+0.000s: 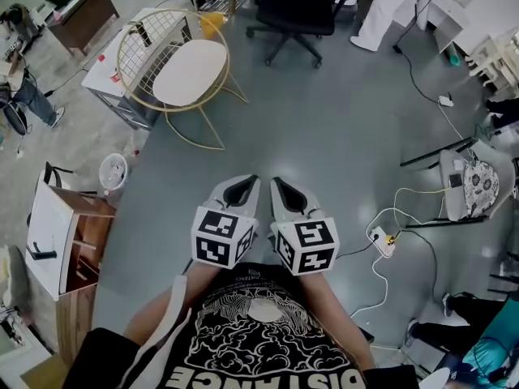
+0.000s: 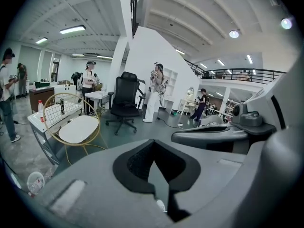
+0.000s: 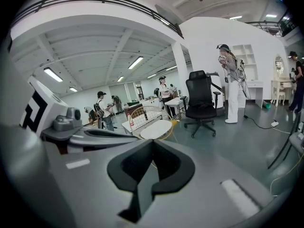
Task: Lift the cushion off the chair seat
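A white oval cushion (image 1: 190, 71) lies on the seat of a gold wire chair (image 1: 123, 55), far ahead and to the left on the grey floor. The left gripper view shows this cushion (image 2: 79, 128) at the left, and in the right gripper view the cushion (image 3: 156, 128) sits just above the jaws. My left gripper (image 1: 247, 181) and right gripper (image 1: 280, 183) are held side by side close to the person's body, well short of the chair. Both are shut with nothing between the jaws. The left gripper (image 2: 153, 142) and right gripper (image 3: 152, 144) both point toward the chair.
A black office chair (image 1: 292, 6) stands beyond the gold chair to the right. A white table (image 1: 109, 75) is behind the gold chair, with a white bin (image 1: 113, 170) and a wooden cabinet (image 1: 69, 241) at the left. A power strip with cables (image 1: 381, 240) lies right. Several people stand in the background.
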